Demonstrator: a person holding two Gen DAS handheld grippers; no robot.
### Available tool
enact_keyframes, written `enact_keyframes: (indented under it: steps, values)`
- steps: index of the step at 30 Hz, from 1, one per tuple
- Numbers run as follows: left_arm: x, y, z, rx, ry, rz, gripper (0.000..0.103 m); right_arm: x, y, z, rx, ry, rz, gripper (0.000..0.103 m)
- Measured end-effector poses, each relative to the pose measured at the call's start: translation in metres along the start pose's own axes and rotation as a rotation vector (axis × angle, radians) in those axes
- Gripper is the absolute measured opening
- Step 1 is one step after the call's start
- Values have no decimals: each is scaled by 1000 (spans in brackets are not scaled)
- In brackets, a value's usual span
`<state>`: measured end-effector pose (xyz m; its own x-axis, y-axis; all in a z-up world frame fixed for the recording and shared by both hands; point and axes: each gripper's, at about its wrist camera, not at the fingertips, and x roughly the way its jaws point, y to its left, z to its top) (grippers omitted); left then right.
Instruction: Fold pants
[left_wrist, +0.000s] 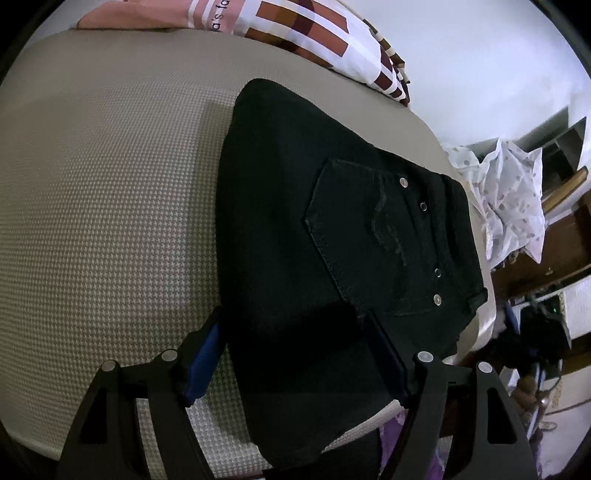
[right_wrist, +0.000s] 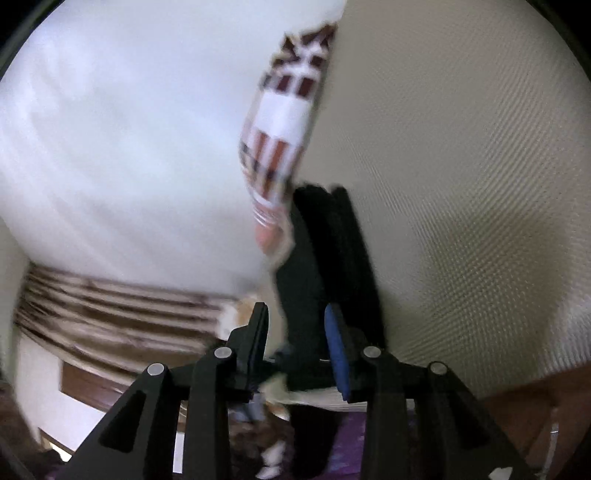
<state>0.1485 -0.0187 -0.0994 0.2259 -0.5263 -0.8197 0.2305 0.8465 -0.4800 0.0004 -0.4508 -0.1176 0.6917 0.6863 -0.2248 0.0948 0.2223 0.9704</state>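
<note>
Black pants (left_wrist: 332, 229) seen folded, laid flat on beige textured mattress (left_wrist: 110, 206), back pocket (left_wrist: 369, 240) with metal studs facing up, near mattress edge. Left gripper (left_wrist: 295, 350) held over near end of pants, jaws spread wide, straddling fabric, no pinch seen. In right wrist view, blurred: dark fold of pants (right_wrist: 325, 258) seen edge-on between fingers of right gripper (right_wrist: 299, 332); jaws partly apart, pads not seen pressing cloth. Patterned pillow (left_wrist: 332, 44) lying at far end of mattress. White spotted cloth (left_wrist: 513, 192) heaped beside bed.
</note>
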Motion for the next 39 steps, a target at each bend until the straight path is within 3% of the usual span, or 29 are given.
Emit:
enact_keyframes:
  steps: [2,7,11,20,22,23,25,30,33,35,37,39]
  values:
    - [0,0,0,-3,-3,-8,77,0,6,-5,23,31,34,32]
    - [1,-6,-1,22,-12,4,80,40,8,-17,41,132,-3,36]
    - [3,-9,-1,33,-10,18,80,55,-1,-10,40,143,-82,52]
    - [3,-6,-3,38,-22,-2,84,87,7,-4,-48,157,-196,55]
    - [3,-7,-3,44,-21,0,84,93,10,-4,-72,152,-213,48]
    - [3,-7,-3,43,-22,-2,85,95,12,-5,-93,149,-236,16]
    - [3,-5,-2,34,-20,-13,85,96,9,-8,-94,157,-263,15]
    - [-5,8,0,-35,10,-26,85,69,19,-19,-4,132,-125,14]
    - [-8,17,-2,-77,2,-62,85,64,2,-32,28,158,-165,13]
    - [-7,16,-2,-60,-6,-53,85,67,-37,-32,144,168,-165,13]
    - [-6,11,-3,-19,-8,-18,85,70,-43,-29,145,171,-145,13]
    - [-5,4,-7,27,-14,19,85,72,-34,-26,108,183,-144,20]
